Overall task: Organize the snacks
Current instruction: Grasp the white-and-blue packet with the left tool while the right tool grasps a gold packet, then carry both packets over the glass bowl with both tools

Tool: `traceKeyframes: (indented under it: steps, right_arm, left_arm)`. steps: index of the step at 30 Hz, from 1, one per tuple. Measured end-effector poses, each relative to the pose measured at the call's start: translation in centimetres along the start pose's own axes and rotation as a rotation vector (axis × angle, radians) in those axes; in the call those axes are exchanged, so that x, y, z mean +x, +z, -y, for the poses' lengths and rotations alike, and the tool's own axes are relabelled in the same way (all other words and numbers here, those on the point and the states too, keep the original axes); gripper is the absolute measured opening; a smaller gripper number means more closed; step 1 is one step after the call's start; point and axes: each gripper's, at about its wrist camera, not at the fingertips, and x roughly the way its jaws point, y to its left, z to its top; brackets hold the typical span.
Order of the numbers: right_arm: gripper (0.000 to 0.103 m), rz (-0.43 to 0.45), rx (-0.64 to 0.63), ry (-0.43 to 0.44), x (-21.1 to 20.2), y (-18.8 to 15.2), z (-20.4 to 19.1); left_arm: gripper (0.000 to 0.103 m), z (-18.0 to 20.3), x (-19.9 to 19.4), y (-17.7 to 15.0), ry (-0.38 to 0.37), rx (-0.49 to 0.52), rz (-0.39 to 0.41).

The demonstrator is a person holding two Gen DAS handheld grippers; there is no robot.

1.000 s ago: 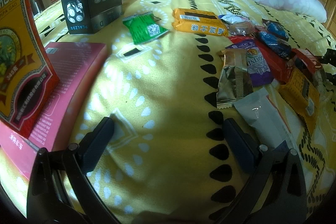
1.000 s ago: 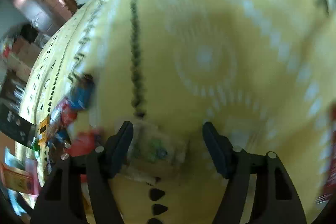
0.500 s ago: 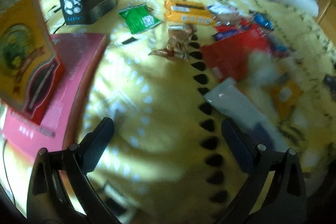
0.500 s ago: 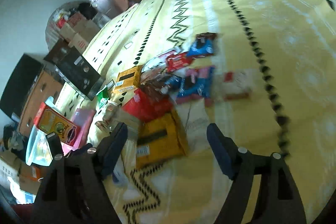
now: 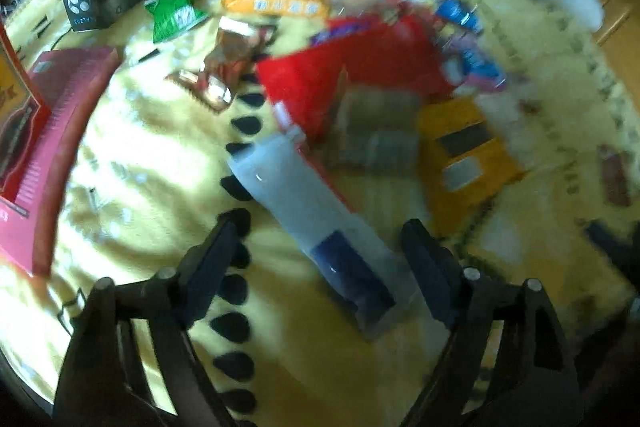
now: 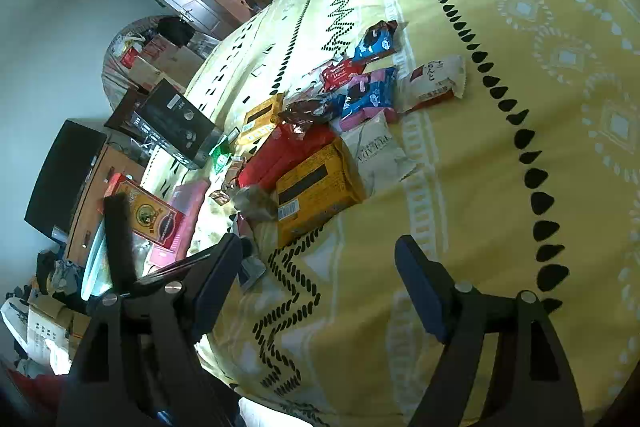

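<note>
Left wrist view: my left gripper (image 5: 320,251) jaws are closing around the white packet (image 5: 304,195), not touching yet. It looks light and crinkly; I'd pinch its middle.

The left wrist view is smeared by motion: the printing on the red packet (image 5: 360,75) and the orange box (image 5: 464,151) beside it cannot be read, and a grey shape (image 5: 376,131) between them cannot be identified. The pink box (image 5: 56,147) at the bed's left edge is cut off by the frame. In the right wrist view, the white pouch (image 6: 250,269) is mostly hidden behind the gripper finger (image 6: 216,283).
</note>
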Motion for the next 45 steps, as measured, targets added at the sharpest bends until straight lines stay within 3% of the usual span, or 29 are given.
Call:
traceKeyframes:
  steps: [3, 4, 8, 12, 18, 20, 21, 22, 23, 33, 36, 42, 44, 45]
  right_arm:
    - [0.082, 0.003, -0.009, 0.000, -0.5, -0.5, 0.0]
    - [0.082, 0.005, -0.013, -0.001, -0.7, -0.6, 0.0]
    - [0.082, -0.006, -0.005, 0.007, -0.4, -1.2, 0.2]
    - [0.082, -0.018, -0.015, 0.020, 0.1, -1.6, -0.3]
    - [0.082, -0.034, -0.040, 0.021, 0.8, -1.8, -1.4]
    - [0.082, -0.034, -0.062, 0.015, 1.0, -1.7, -2.2]
    - [0.082, -0.035, -0.070, 0.016, 1.3, -1.7, -2.6]
    - [0.082, -0.037, -0.074, 0.018, 1.5, -1.7, -2.9]
    - [0.082, -0.040, -0.082, 0.021, 1.9, -1.7, -3.3]
    - [0.082, -0.097, -0.268, -0.009, 11.1, -1.0, -10.2]
    - [0.082, -0.129, -0.305, -0.071, 14.4, -0.4, -11.3]
    - [0.080, -0.123, -0.321, -0.151, 17.2, 0.5, -11.5]
    - [0.073, -0.115, -0.362, -0.193, 17.8, 0.5, -11.8]
    - [0.061, -0.117, -0.377, -0.209, 17.9, 0.4, -11.8]
  left_arm:
    - [0.038, -0.6, -1.3, -0.7, 0.002, 0.046, 0.022]
    - [0.034, -1.2, -1.7, -1.0, -0.022, 0.055, 0.019]
    - [0.033, -3.6, -2.9, -2.2, -0.081, 0.133, -0.006]
    - [0.038, -5.1, -3.7, -3.1, -0.104, 0.140, 0.021]
    - [0.068, -3.5, -3.5, -3.3, -0.037, 0.146, 0.084]
    - [0.070, -2.9, -2.9, -3.1, 0.021, 0.162, 0.109]
    - [0.065, -3.1, -2.7, -3.2, 0.038, 0.164, 0.110]
    - [0.040, -3.3, -2.6, -3.2, 0.051, 0.163, 0.112]
    - [0.030, -3.6, -2.6, -3.2, 0.056, 0.158, 0.113]
    - [0.029, -6.1, -8.6, -3.6, 0.030, 0.156, 0.242]
    - [0.029, -6.8, -9.4, -3.5, 0.013, 0.147, 0.252]
    - [0.029, -7.2, -8.8, -3.4, -0.006, 0.121, 0.237]
    - [0.029, -7.0, -8.8, -3.5, -0.018, 0.120, 0.236]
    - [0.029, -7.0, -8.9, -3.5, -0.023, 0.121, 0.239]
